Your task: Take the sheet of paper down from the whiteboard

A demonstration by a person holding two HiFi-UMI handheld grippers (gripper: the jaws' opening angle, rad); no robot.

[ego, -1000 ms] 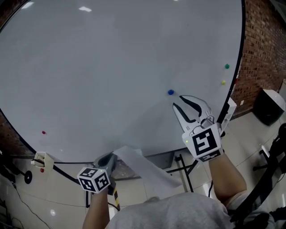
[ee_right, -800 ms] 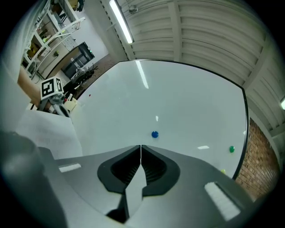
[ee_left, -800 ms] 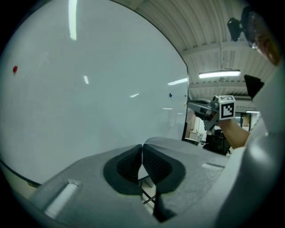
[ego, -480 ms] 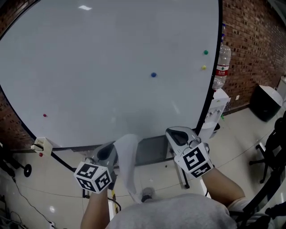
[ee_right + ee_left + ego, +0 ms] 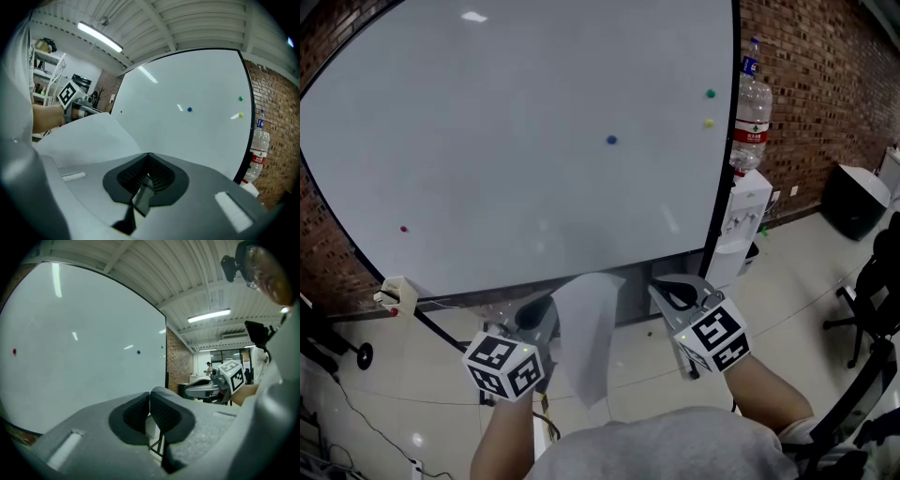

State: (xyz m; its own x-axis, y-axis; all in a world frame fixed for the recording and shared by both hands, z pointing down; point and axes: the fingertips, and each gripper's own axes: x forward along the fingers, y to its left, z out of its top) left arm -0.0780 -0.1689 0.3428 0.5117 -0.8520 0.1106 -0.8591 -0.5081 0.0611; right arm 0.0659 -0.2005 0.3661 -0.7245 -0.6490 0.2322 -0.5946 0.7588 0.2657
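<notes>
sheet of paper (image 5: 584, 337) is off the whiteboard (image 5: 506, 141) and hangs just below its bottom edge. Long axis runs top to bottom in the head view, lower end loose. It sits between my two tongs. left gripper (image 5: 536, 317) is at the sheet's left edge, jaws pressed together on it as far as I can read. right gripper (image 5: 675, 292) is just beside the right edge, jaws together with nothing in them. Left hand is nearer and carries it. Both tongs point roughly level at the board. My read: takedown done, only stowing left.
</notes>
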